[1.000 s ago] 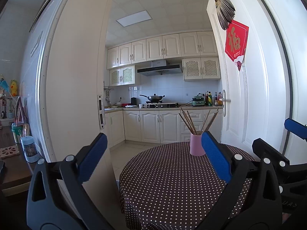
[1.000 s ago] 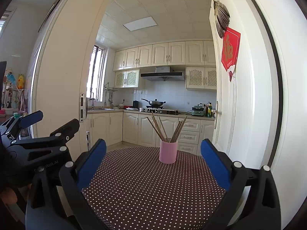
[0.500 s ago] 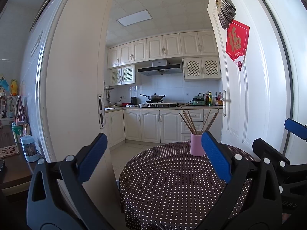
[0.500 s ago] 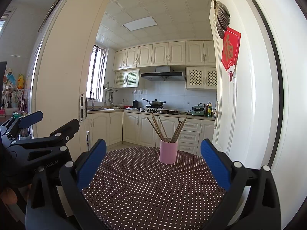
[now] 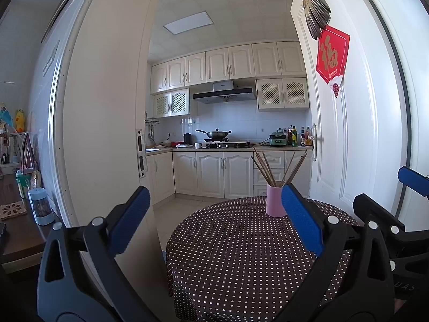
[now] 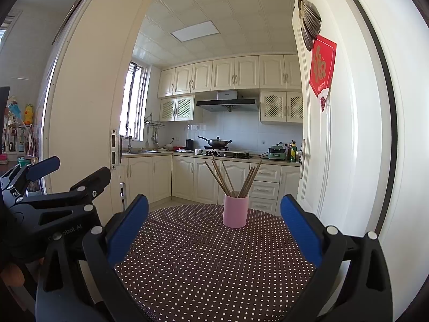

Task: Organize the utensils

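Note:
A pink cup [image 5: 274, 200] [image 6: 235, 211] stands upright near the far edge of a round table [image 5: 241, 252] [image 6: 203, 257] covered in a brown polka-dot cloth. Several brown chopsticks [image 5: 268, 169] [image 6: 228, 178] fan out of the cup. My left gripper [image 5: 213, 221] hovers wide open over the table's near left side, with nothing between its blue pads. My right gripper [image 6: 214, 226] is also wide open and empty, facing the cup from the near side. The left gripper [image 6: 48, 187] shows at the left of the right wrist view, and the right gripper [image 5: 388, 209] at the right of the left wrist view.
A white door leaf [image 5: 107, 123] stands left of the table and another white door [image 5: 346, 112] with a red decoration [image 5: 331, 55] stands right. Beyond is a kitchen with cabinets [image 6: 209, 179] and a wok [image 6: 218, 142]. A dark side table [image 5: 18, 222] holds small items at the left.

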Demonstrator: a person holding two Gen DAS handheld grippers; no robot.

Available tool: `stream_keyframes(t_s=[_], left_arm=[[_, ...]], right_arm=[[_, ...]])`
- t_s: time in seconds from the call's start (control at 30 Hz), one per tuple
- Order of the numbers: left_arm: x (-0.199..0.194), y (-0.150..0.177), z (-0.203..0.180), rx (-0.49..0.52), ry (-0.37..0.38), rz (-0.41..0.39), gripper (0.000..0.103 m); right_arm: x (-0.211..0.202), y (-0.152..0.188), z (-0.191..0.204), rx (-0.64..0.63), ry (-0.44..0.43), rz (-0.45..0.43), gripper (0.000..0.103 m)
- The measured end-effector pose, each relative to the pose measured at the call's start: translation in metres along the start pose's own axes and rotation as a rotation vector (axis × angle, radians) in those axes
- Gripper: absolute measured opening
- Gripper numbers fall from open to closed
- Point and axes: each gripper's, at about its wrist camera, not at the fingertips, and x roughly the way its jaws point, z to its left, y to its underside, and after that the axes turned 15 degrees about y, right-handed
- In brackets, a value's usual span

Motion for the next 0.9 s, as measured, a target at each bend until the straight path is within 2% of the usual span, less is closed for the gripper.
stream_keyframes(t_s=[0.57, 0.9], left_arm=[[0.007, 0.002, -0.003, 0.000, 0.002, 0.003, 0.097], [0.034, 0.011, -0.003, 0.000, -0.007, 0.034, 0.096]], right_arm=[[0.003, 0.005, 0.001, 0.007, 0.017, 0.002, 0.095], [0.029, 0.013, 0.005, 0.004, 0.024, 0.015, 0.095]])
